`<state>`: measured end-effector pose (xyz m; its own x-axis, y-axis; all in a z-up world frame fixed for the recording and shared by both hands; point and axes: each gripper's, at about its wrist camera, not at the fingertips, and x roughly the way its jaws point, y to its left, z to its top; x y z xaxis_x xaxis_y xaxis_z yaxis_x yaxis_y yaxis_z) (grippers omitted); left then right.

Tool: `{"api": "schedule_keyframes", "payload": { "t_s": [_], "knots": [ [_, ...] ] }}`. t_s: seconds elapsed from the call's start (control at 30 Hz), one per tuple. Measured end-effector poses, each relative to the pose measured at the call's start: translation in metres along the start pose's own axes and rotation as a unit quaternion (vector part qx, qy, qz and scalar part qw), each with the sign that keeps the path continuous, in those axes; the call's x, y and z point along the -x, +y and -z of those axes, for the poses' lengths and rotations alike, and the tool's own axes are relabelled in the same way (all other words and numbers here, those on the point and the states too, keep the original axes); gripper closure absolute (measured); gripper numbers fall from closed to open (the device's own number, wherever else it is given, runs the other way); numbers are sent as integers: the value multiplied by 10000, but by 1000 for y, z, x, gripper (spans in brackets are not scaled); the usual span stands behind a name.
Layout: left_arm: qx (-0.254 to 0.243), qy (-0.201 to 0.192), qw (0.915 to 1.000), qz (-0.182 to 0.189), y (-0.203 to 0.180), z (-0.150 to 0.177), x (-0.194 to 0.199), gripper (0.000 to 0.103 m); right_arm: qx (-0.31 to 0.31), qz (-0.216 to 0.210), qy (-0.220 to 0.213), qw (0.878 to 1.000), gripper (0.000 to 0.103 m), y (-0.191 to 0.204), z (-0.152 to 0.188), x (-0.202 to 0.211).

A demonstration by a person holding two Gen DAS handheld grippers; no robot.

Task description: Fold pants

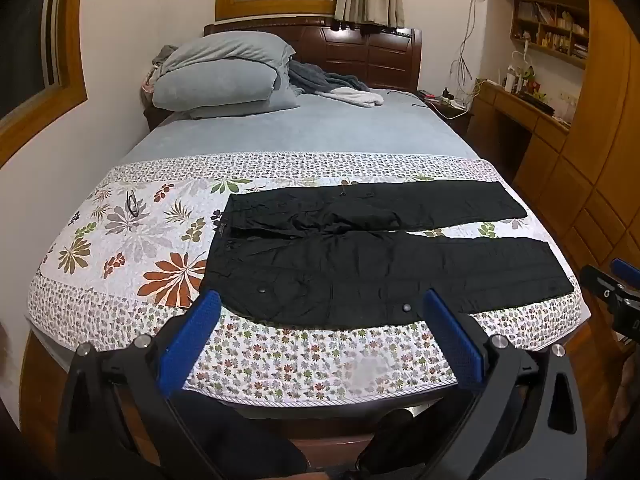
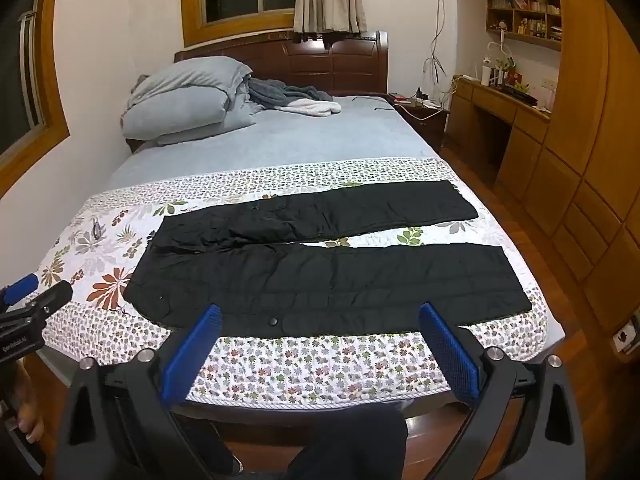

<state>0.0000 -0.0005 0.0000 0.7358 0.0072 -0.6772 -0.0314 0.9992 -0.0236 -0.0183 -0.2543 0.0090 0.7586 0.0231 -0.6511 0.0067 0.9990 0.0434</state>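
Black pants [image 1: 360,264] lie flat across the floral quilt [image 1: 132,240] at the foot of the bed, waistband to the left, both legs stretched to the right with a narrow gap between them. They also show in the right wrist view [image 2: 320,276]. My left gripper [image 1: 320,308] is open and empty, held above the bed's near edge in front of the near leg. My right gripper [image 2: 320,320] is open and empty, at the same edge. Each gripper shows at the rim of the other's view, the right [image 1: 616,284] and the left [image 2: 28,300].
Grey pillows [image 1: 224,76] and a crumpled blanket [image 1: 332,88] lie at the head of the bed by the dark wooden headboard [image 1: 360,52]. A wooden desk and wardrobe [image 1: 560,128] stand to the right. The wall and a window are at left.
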Motion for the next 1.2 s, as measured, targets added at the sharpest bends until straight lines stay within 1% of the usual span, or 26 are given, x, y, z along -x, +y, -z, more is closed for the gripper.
{"api": "schedule_keyframes", "payload": {
  "t_s": [0.57, 1.2],
  "knots": [
    [29, -22, 10000, -16, 1, -5, 4, 3, 34, -6, 5, 10000, 3, 2, -1, 0],
    [88, -57, 9999, -123, 6, -2, 7, 3, 101, -55, -14, 9999, 3, 4, -6, 2]
  ]
}}
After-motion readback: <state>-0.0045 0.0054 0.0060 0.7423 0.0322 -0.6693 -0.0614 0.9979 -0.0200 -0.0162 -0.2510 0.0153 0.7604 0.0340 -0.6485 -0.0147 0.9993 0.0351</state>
